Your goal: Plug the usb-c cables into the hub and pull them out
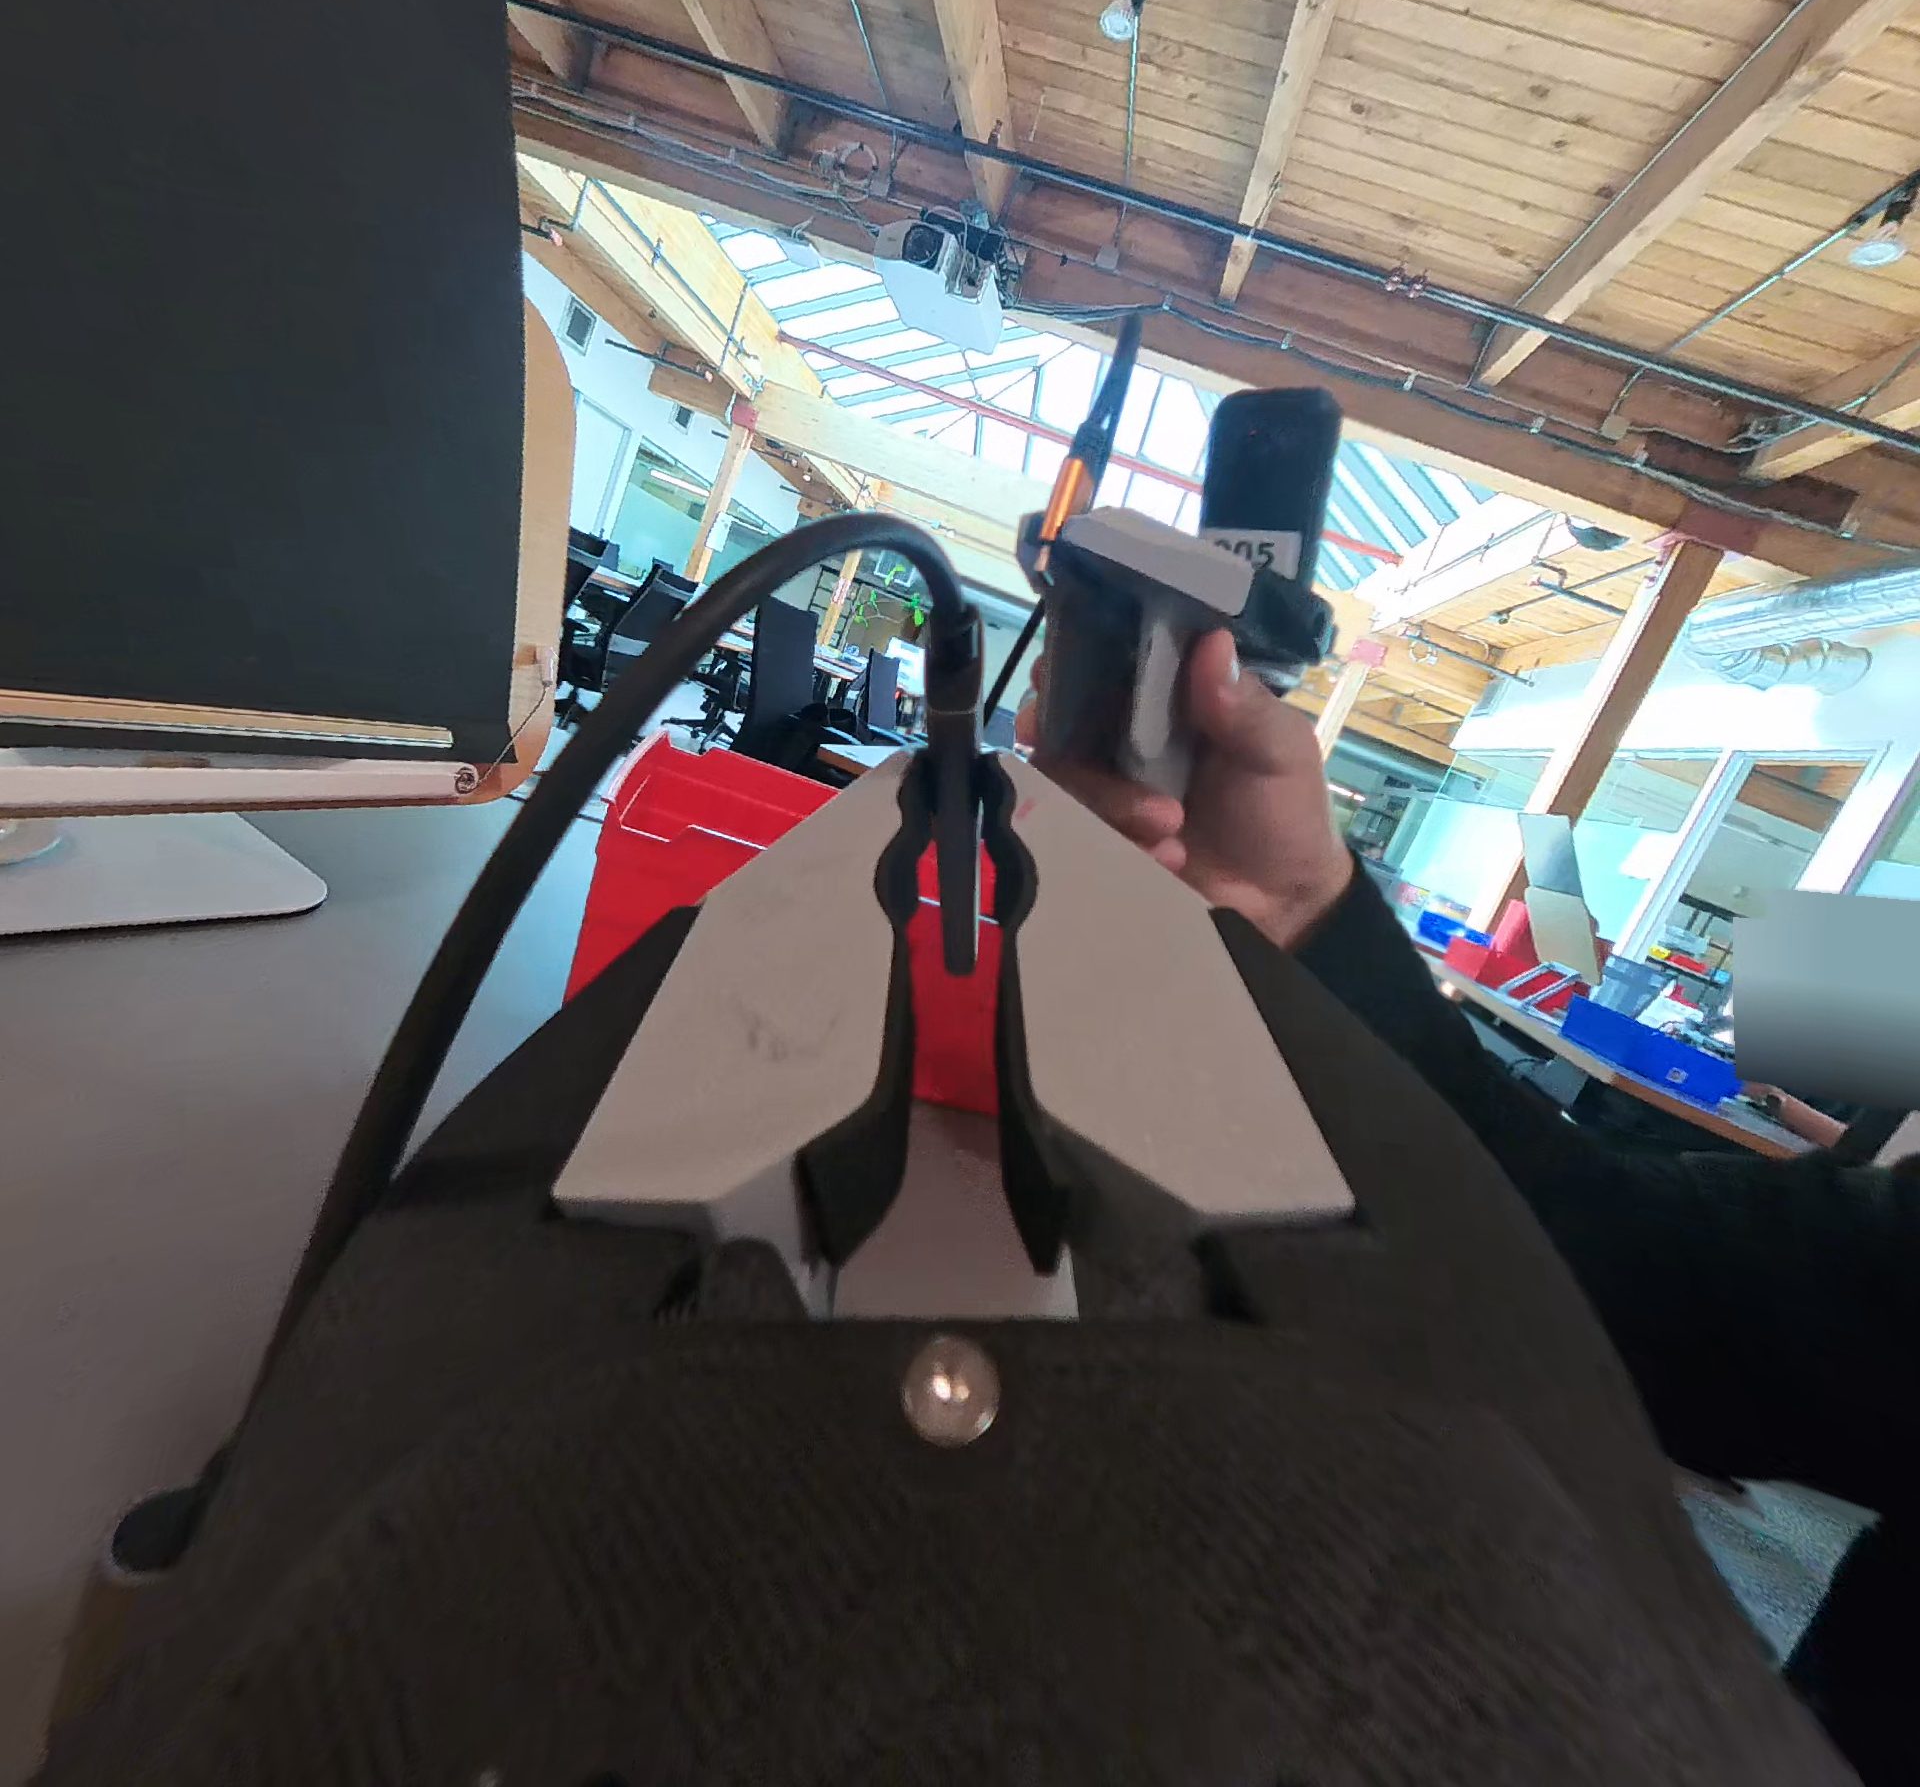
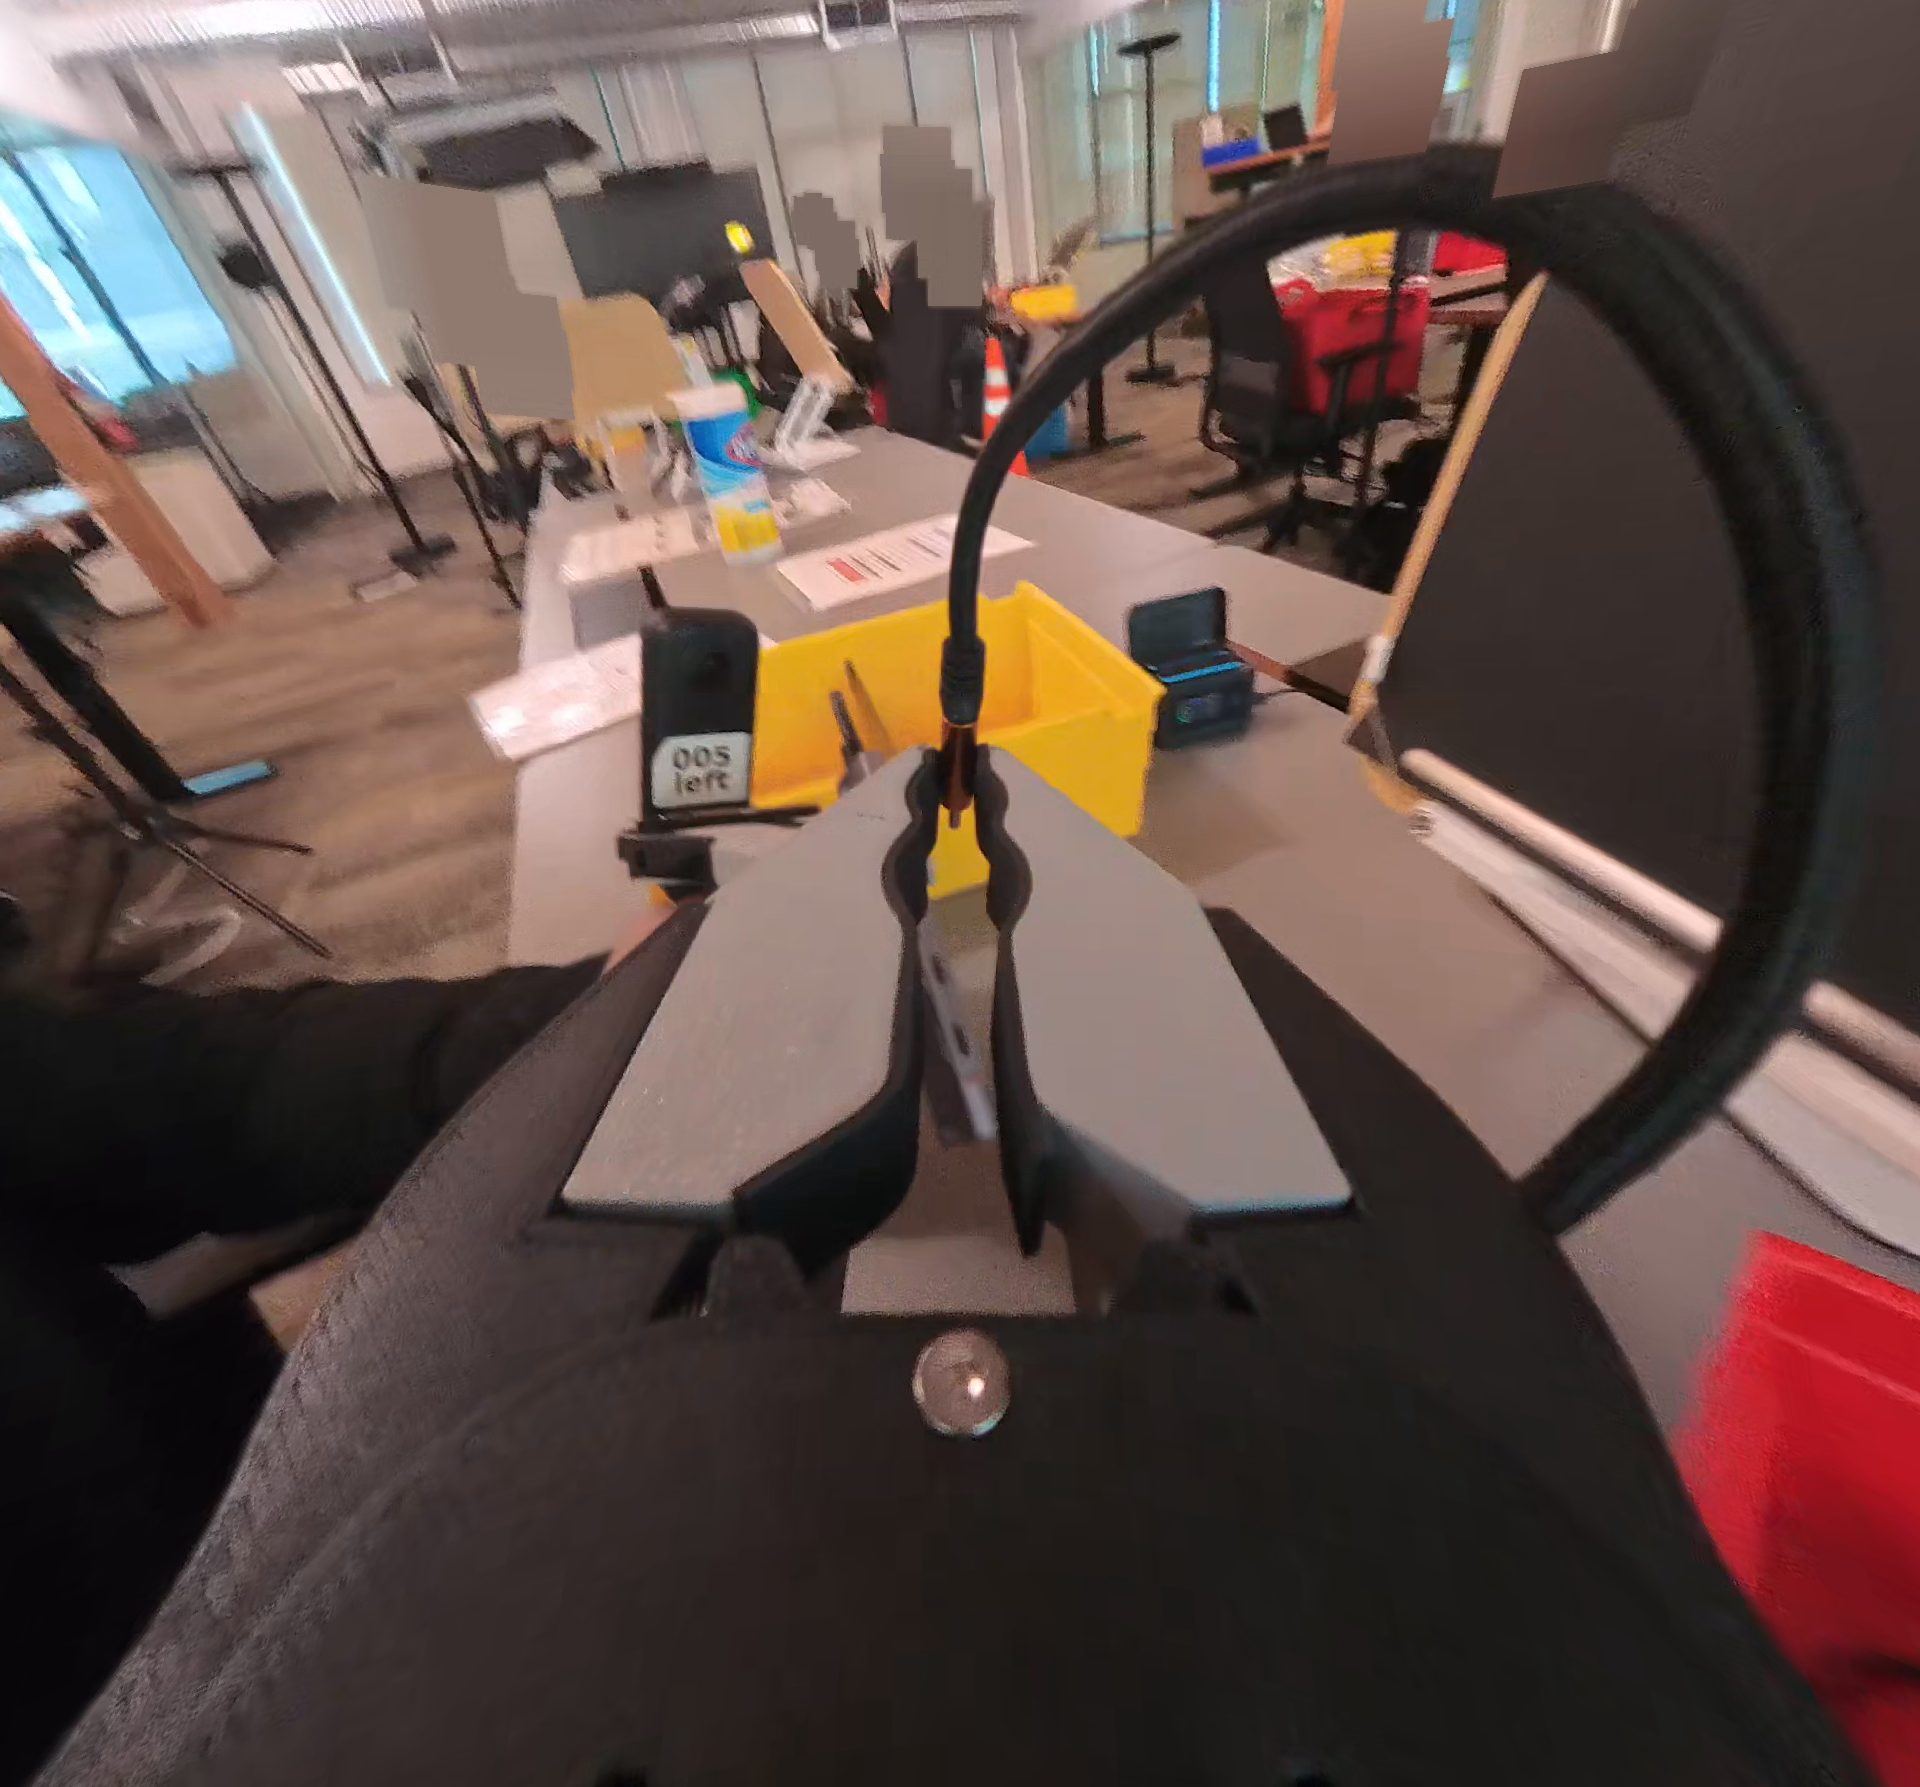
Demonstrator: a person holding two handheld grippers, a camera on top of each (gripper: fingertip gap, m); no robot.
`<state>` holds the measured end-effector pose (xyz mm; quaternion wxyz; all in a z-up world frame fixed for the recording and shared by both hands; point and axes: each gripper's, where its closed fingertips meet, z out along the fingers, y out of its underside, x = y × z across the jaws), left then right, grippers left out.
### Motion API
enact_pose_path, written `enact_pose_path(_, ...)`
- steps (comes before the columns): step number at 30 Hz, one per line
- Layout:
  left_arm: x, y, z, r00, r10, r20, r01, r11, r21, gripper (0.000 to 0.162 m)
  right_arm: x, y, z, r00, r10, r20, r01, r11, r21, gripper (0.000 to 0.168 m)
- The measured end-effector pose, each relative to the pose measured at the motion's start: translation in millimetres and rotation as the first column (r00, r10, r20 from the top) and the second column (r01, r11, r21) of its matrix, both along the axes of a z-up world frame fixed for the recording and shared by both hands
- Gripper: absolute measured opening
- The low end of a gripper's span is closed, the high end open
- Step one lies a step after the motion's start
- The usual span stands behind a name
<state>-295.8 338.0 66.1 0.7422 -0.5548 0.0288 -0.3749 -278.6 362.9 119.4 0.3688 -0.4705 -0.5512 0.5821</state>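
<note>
- left gripper [image 1: 954, 838], grey fingers with black wavy pads: pressed together on the dark plug end of a thick black cable [image 1: 582, 750]. the plug stands upright between the pads, its tip pointing down into the gap.
- from the plug the thick black cable arches up and over to the left, then runs down along the gripper body toward the lower left edge of the left wrist view.
- right gripper [image 2: 956, 802]: clamped on the orange metal connector [image 2: 958, 763] of a second black braided cable [image 2: 1704, 511]. the connector stands upright between the fingertips.
- second black braided cable rises from the connector, loops wide to the right and comes down behind the gripper's right side.
- in the left wrist view the right gripper [image 1: 1049, 532] shows farther off, raised, held by a person's hand [image 1: 1226, 781] in a dark sleeve.
- red plastic bin [image 1: 707, 864] sits on the grey table [image 1: 208, 1062] just behind the left gripper's fingers.
- yellow plastic bin [image 2: 1060, 698] on the table beyond the right gripper's tips.
- a silver perforated strip [image 2: 951, 1041] shows in the gap between the right gripper's fingers; cannot tell whether it is the hub.
- dark monitor on a silver stand [image 1: 249, 303] at the left of the left wrist view.
</note>
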Motion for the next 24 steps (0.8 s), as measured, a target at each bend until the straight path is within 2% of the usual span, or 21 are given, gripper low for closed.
enact_pose_path(8, 2.3, 1.3, -1.9, 1.000, -0.022, 0.013, 0.023, 1.000, -0.016, 0.007, 58.8, 55.9, 42.3, 0.987, -0.151, 0.062, 0.140, 0.979, 0.147, 0.003)
enact_pose_path(13, 5.1, 4.5, -6.8, 1.000, -0.023, -0.003, 0.023, 0.999, -0.038, 0.007, 73.4, 95.3, 38.6, 0.962, -0.221, 0.160, 0.196, 0.968, 0.158, 0.002)
enact_pose_path(16, 4.2, 5.3, -8.0, 1.000, -0.021, -0.003, 0.021, 0.999, -0.044, 0.007, 76.1, 125.7, 18.3, 0.923, -0.275, 0.268, 0.231, 0.955, 0.186, 0.003)
enact_pose_path(18, 3.2, 6.8, -9.6, 1.000, -0.019, 0.004, 0.019, 0.998, -0.052, 0.007, 77.9, 142.0, -6.4, 0.880, -0.281, 0.382, 0.224, 0.956, 0.187, 0.003)
enact_pose_path(21, 2.9, 8.3, -11.6, 1.000, -0.023, 0.011, 0.023, 0.998, -0.063, 0.007, 83.5, 167.7, -54.1, 0.766, -0.297, 0.571, 0.229, 0.955, 0.190, 0.004)
enact_pose_path(24, 3.8, 8.7, -12.2, 1.000, -0.024, 0.005, 0.024, 0.998, -0.064, 0.006, 91.1, 181.1, -101.9, 0.618, -0.240, 0.748, 0.232, 0.966, 0.119, 0.005)
